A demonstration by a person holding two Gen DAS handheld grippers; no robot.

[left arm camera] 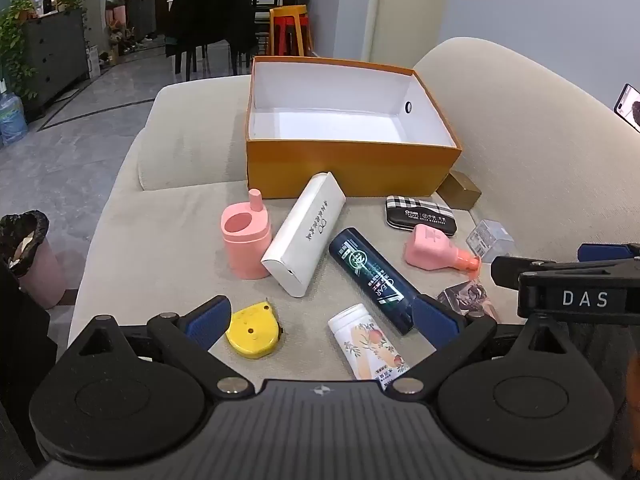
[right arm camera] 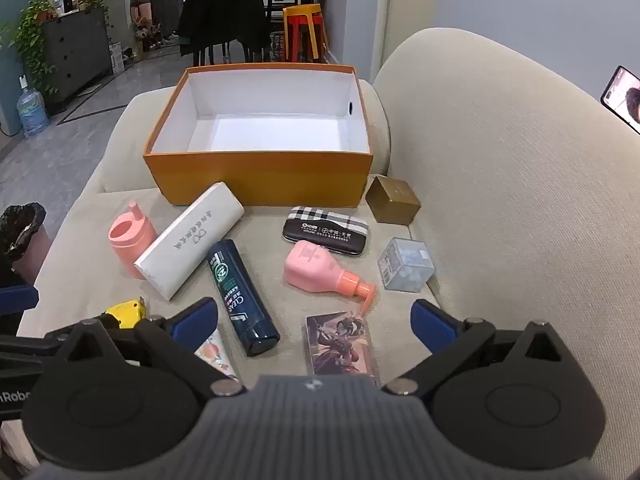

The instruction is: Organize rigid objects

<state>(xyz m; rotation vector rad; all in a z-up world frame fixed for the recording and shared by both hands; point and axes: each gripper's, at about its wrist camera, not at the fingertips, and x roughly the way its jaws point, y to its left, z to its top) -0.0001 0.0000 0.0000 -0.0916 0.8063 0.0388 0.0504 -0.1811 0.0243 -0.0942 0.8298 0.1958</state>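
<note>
Here, both tools are spread wide and hold nothing. The left gripper point(left arm camera: 322, 322) hangs over the near edge of the sofa seat point(left arm camera: 176, 240), above a yellow tape measure point(left arm camera: 253, 332) and a white bottle with peaches point(left arm camera: 370, 344). The right gripper point(right arm camera: 314, 320) hangs above a picture card box point(right arm camera: 342, 346). The orange box point(right arm camera: 260, 176) sits open at the far edge of the seat, with nothing in it. In front of it lie a long white case point(right arm camera: 190, 240), a pink cup point(right arm camera: 130, 240), a dark blue bottle point(right arm camera: 242, 296), a pink pump bottle point(right arm camera: 320, 270), a checked pouch point(right arm camera: 326, 230), a clear cube point(right arm camera: 406, 266) and a small gold box point(right arm camera: 394, 200) by the sofa back.
</note>
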